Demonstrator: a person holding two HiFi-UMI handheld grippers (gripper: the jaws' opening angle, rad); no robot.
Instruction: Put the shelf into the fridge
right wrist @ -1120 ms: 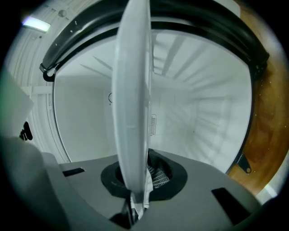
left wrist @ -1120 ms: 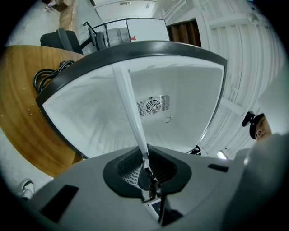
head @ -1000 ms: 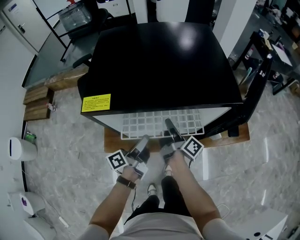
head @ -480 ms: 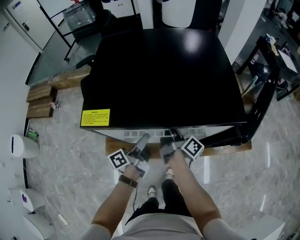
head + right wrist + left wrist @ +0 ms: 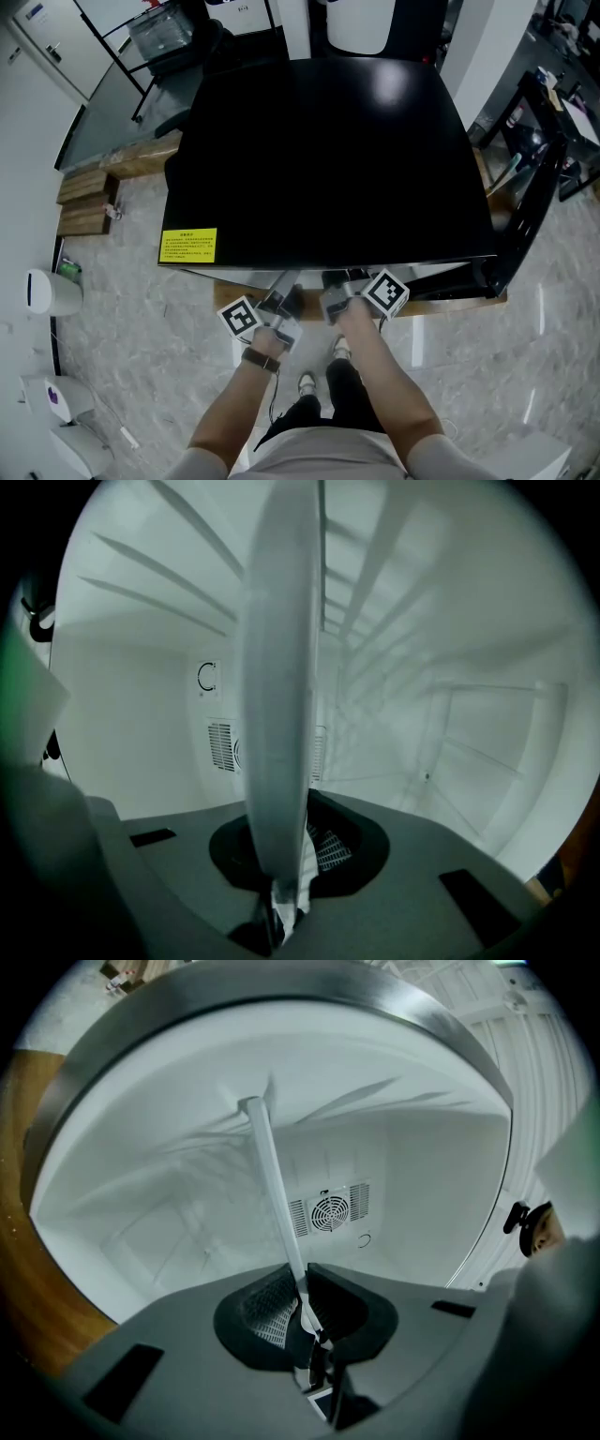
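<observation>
- The fridge [image 5: 328, 159] has a glossy, smooth black top with a glare spot; its inner walls look like smooth white plastic.
- The shelf [image 5: 269, 1185] is smooth white-coated wire.
- The left gripper [image 5: 302, 1302] and right gripper [image 5: 281, 855] have matt grey plastic bodies; the dark pads [image 5: 267, 1305] are ribbed.
- The label [image 5: 188, 245] is matt yellow, paper-like.
- The floor [image 5: 141, 356] is polished and marbled.
- The plank [image 5: 450, 302] is bare wood.

We see a pale grey marbled stone floor [image 5: 141, 309] carrying everything. A flat brown wooden platform [image 5: 450, 305] lies on it, and the black box-shaped fridge [image 5: 328, 159] stands on that platform. To the left, two short brown wooden planks [image 5: 82, 202] lie side by side on the floor, well apart from a white rounded bin [image 5: 45, 292] nearer us. The person's light shoes [image 5: 306, 382] stand just before the platform.
</observation>
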